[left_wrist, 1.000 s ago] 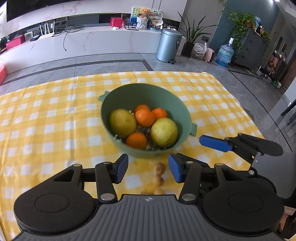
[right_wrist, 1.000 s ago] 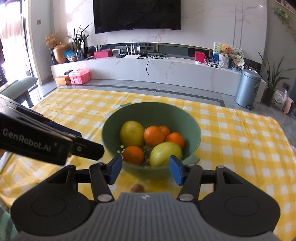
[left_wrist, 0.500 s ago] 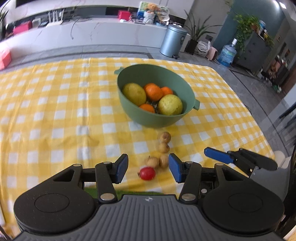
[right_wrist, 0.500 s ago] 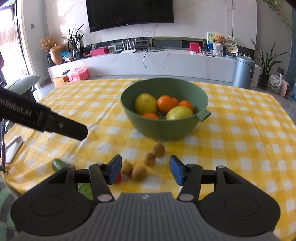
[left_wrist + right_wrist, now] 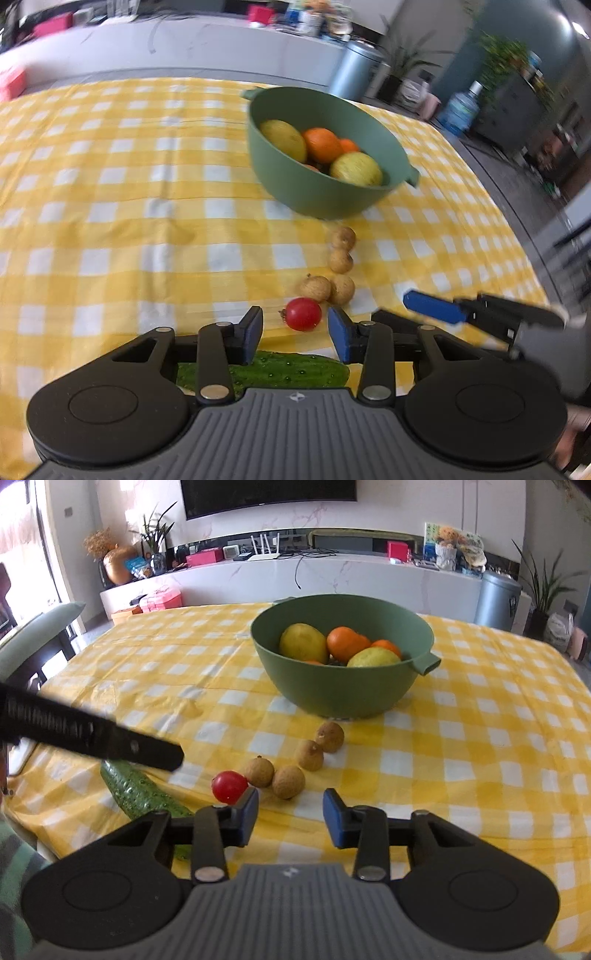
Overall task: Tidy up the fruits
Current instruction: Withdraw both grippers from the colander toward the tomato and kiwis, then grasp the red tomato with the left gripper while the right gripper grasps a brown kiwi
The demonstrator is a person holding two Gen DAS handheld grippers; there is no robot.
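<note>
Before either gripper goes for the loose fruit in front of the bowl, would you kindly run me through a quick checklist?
1. Left gripper empty: ok, its jaws have just been closing, with nothing between them.
2. Right gripper empty: ok, likewise just closing on nothing.
3. Cherry tomato reachable: ok, just ahead of the left gripper, uncovered.
4. Four small brown fruits free: ok, loose on the tablecloth, though two touch.
5. Room in the green bowl: ok, the fruit sits below the rim.
6. Grippers clear of each other: cannot tell, they are close.
</note>
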